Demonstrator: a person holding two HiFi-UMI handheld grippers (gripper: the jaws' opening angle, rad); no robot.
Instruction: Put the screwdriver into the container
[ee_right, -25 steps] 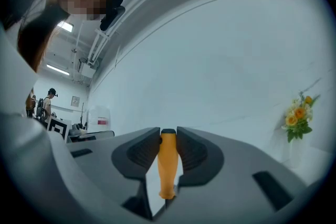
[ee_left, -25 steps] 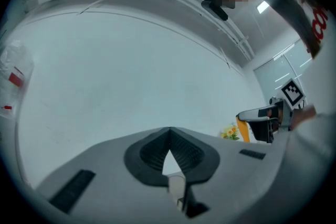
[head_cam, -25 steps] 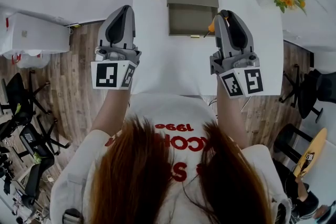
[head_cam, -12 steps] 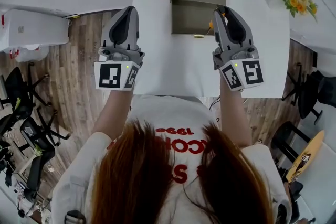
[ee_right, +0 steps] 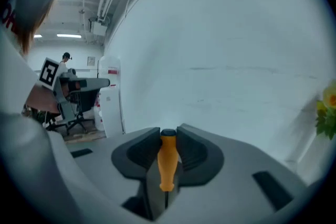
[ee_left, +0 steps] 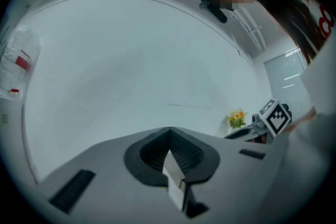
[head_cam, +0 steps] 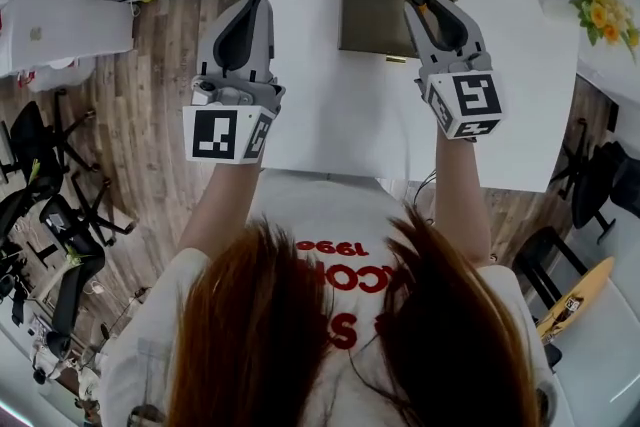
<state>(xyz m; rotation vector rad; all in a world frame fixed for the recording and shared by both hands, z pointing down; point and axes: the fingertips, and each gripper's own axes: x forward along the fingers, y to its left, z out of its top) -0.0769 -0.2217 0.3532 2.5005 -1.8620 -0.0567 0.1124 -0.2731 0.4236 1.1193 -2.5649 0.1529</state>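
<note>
left gripper (head_cam: 250, 7) parked at the table's left edge, jaws pressed together on nothing, clear of the work. right gripper (head_cam: 425, 5) pinching the orange-handled screwdriver (ee_right: 167, 162), poised by the open container's (head_cam: 345, 15) right rim, likely for lowering in. beyond: white table (head_cam: 330, 115), flowers (head_cam: 605, 15), wood floor (head_cam: 160, 115), office chairs (head_cam: 50, 205).

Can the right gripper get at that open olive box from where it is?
Probably yes: the right gripper, clamped on the screwdriver, hovers at the box's right edge, with nothing between them.
</note>
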